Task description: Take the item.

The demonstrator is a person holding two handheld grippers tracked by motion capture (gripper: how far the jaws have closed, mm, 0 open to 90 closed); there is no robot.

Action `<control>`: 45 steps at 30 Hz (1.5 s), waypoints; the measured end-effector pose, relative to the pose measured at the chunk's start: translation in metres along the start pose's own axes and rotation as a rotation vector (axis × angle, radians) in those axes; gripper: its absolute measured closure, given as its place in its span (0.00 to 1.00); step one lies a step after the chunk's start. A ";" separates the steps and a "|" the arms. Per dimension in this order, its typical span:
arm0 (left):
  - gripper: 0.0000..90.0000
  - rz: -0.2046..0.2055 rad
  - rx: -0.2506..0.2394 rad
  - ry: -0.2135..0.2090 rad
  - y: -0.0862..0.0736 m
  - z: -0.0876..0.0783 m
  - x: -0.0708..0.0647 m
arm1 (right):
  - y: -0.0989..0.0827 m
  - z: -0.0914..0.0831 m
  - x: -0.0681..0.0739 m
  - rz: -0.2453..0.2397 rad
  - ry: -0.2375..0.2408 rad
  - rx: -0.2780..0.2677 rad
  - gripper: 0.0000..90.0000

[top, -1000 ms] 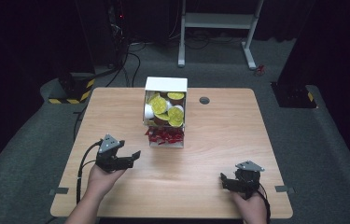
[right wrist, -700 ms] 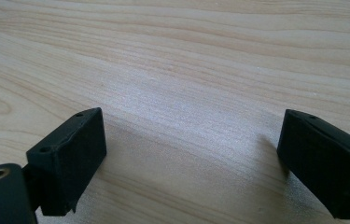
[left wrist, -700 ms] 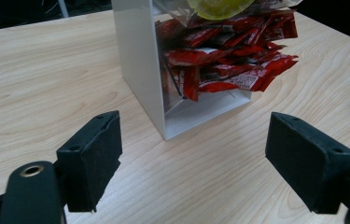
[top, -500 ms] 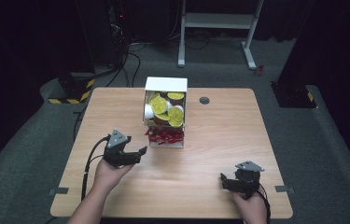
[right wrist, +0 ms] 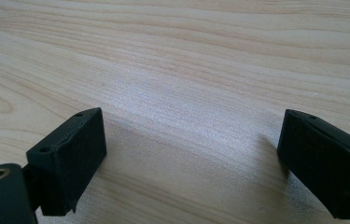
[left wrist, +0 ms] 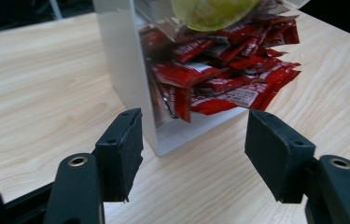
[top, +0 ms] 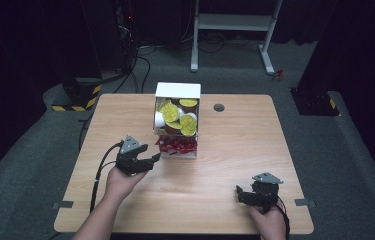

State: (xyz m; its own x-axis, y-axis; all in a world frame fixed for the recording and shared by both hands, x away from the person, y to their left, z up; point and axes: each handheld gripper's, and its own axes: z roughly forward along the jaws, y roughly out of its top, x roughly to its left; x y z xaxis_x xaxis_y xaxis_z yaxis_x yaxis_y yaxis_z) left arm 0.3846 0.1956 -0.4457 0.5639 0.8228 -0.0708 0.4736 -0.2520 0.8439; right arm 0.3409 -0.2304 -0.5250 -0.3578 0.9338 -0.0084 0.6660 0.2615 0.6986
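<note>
Reaching toward the red packets [left wrist: 228, 79] in the dispenser's [top: 177, 91] bottom tray at mid-table, the left gripper [left wrist: 193, 154] has just been narrowing its jaws, nothing between them yet. Closing early could clip the tray wall instead. High view adds the right gripper [top: 247, 196], open and empty, near the table [top: 275, 135] edge.

We see a white dispenser box [top: 177, 120] standing upright just past the middle of the tabletop, toward 12 o'clock. Its clear front shows white cups with yellow-green lids [top: 177, 116] stacked in the upper part. Glossy red packets [left wrist: 219, 74] lie heaped in the open tray at its base, facing 6 o'clock.
</note>
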 end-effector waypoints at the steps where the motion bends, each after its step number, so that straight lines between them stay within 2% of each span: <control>1: 0.41 0.004 0.005 0.000 0.000 0.002 -0.001 | 0.000 0.000 0.000 0.000 0.000 0.000 0.09; 4: 0.41 0.013 0.014 0.007 0.000 0.006 -0.001 | 0.000 0.000 0.000 -0.001 0.000 0.000 0.09; 9: 0.42 0.003 0.013 0.011 0.002 0.011 -0.002 | 0.000 0.000 0.000 0.000 0.000 0.000 0.09; 12: 0.43 0.030 0.006 0.026 0.006 0.013 -0.004 | 0.000 0.000 0.000 -0.006 0.000 0.000 0.09; 19: 0.45 0.038 -0.031 0.025 0.015 0.015 -0.008 | 0.000 0.000 0.000 -0.001 0.000 0.000 0.09; 25: 0.44 0.061 -0.021 0.044 0.017 0.020 -0.009 | 0.000 0.000 0.000 0.003 0.001 0.002 0.09; 28: 0.44 0.077 -0.031 0.057 0.019 0.020 -0.010 | 0.000 0.000 0.000 0.003 0.001 0.002 0.09; 38: 0.54 0.089 -0.046 0.079 0.018 0.023 -0.012 | -0.001 0.000 0.001 -0.001 -0.001 -0.002 0.09; 43: 0.57 0.107 -0.034 0.092 0.017 0.029 -0.013 | -0.001 0.000 0.001 0.000 0.000 -0.002 0.09; 45: 0.59 0.130 -0.033 0.106 0.016 0.030 -0.014 | -0.001 0.000 0.001 -0.001 0.000 -0.002 0.09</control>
State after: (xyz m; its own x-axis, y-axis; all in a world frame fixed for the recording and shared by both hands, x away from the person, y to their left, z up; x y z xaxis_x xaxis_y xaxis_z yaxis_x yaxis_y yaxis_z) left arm 0.4046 0.1650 -0.4476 0.5433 0.8342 0.0948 0.3778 -0.3438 0.8597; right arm 0.3400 -0.2301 -0.5251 -0.3581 0.9336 -0.0089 0.6647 0.2616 0.6998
